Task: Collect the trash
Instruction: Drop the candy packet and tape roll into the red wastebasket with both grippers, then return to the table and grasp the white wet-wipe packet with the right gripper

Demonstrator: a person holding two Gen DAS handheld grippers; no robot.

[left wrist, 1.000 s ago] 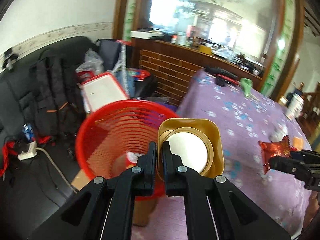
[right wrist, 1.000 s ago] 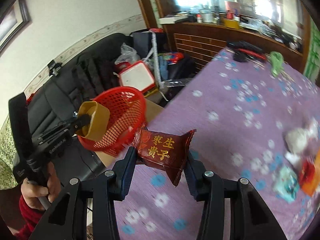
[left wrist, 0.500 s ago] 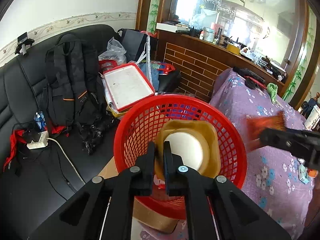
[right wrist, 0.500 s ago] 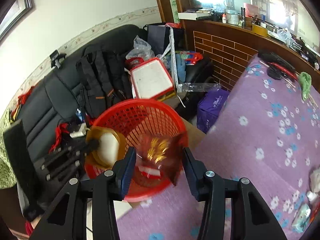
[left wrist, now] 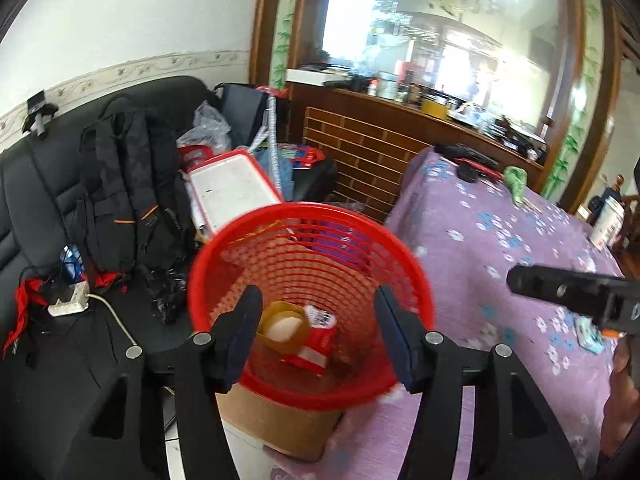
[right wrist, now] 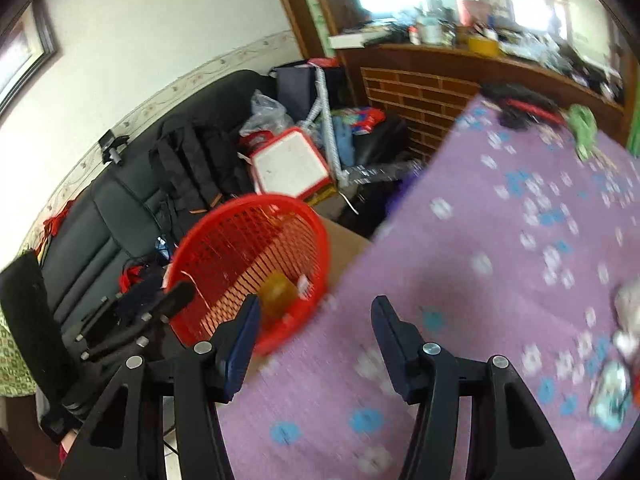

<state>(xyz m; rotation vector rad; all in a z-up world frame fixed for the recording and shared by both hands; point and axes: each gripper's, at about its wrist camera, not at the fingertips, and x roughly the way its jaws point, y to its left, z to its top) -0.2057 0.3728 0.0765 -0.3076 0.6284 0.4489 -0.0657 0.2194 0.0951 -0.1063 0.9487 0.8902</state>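
Dropped gold cup [left wrist: 283, 326] and red wrapper [left wrist: 316, 338], seemingly crumpled, fill basket [left wrist: 224, 248]; both grippers' jaws just widened, empty.

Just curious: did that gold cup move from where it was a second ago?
Yes. The gold cup was between the left jaws level with the red basket's rim; they have just opened, and it lies on the basket's bottom.

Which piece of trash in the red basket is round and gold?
The gold cup with its white inside, lying left of the flat red wrapper in the red basket.
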